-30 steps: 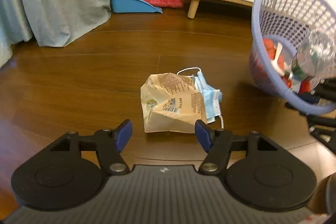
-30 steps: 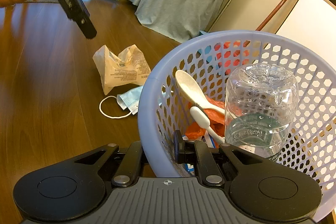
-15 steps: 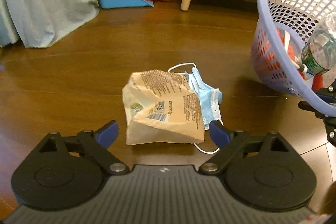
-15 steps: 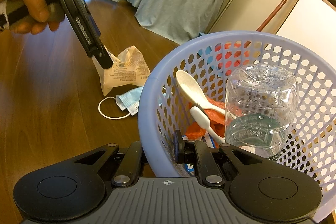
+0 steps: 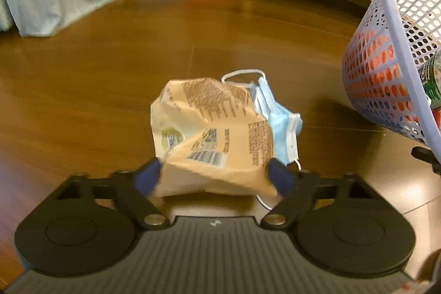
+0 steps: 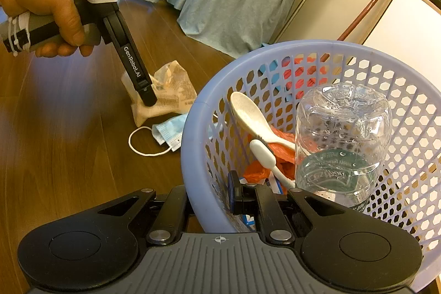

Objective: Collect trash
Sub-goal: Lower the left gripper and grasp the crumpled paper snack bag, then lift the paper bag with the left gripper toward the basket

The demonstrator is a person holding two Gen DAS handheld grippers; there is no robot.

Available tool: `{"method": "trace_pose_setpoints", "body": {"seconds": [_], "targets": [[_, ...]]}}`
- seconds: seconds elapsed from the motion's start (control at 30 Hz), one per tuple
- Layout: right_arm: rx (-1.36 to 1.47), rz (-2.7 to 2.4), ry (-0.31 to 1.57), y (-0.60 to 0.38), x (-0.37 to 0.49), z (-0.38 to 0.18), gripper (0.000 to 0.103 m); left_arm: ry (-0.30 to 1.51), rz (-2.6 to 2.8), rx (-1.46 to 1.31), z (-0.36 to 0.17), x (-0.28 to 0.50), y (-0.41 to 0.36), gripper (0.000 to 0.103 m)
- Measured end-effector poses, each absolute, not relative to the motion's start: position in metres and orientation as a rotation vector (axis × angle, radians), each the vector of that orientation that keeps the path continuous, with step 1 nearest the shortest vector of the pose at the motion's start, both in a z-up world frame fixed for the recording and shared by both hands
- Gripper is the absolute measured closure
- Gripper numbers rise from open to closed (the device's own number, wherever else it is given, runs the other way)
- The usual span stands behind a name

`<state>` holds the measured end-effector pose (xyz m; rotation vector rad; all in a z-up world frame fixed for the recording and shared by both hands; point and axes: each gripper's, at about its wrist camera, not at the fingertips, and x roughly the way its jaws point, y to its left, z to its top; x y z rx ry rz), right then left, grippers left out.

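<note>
Basket (image 6: 193,128) already holds bottle (image 6: 341,139), spoon (image 6: 248,115), wrappers; right gripper (image 6: 209,192) clamps its rim. Left gripper (image 5: 212,178) fingers wide, straddling snack bag (image 5: 209,134) on floor, ungrasped. Mask (image 5: 278,117) beside it also remains.

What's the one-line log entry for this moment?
left gripper: open, straddling snack bag | right gripper: shut on basket rim | face mask: on floor
</note>
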<state>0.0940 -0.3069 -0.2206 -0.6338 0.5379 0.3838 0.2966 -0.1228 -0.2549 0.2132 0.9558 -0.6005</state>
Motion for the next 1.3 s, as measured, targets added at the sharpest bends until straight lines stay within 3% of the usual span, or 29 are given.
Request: {"method": "trace_pose_setpoints", "body": {"seconds": [0.03,0.07,0.17,0.23,0.37,0.87,1.3], "targets": [[-0.632,0.383,0.538,-0.307,0.094,-0.221,0.096,0.963,-0.604,0.209,-0.255,0.297,-0.122,0.037],[-0.631,0.383,0.538,-0.307,0.094,-0.22,0.096,0.968,-0.609,0.208,-0.254,0.297,-0.121,0.051],[-0.629,0.381,0.539,-0.307,0.095,-0.22,0.096,0.978,-0.62,0.233,-0.254,0.294,-0.118,0.075],[-0.625,0.379,0.54,-0.307,0.096,-0.22,0.096,0.989,-0.623,0.236,-0.254,0.291,-0.115,0.084],[-0.624,0.378,0.541,-0.305,0.097,-0.219,0.096,0.988,-0.625,0.232,-0.25,0.285,-0.105,0.092],[-0.623,0.377,0.543,-0.304,0.097,-0.216,0.096,0.998,-0.62,0.202,-0.213,0.214,-0.057,0.095],[-0.627,0.379,0.545,-0.307,0.095,-0.216,0.096,0.973,-0.667,0.243,-0.198,0.197,-0.069,0.095]]}}
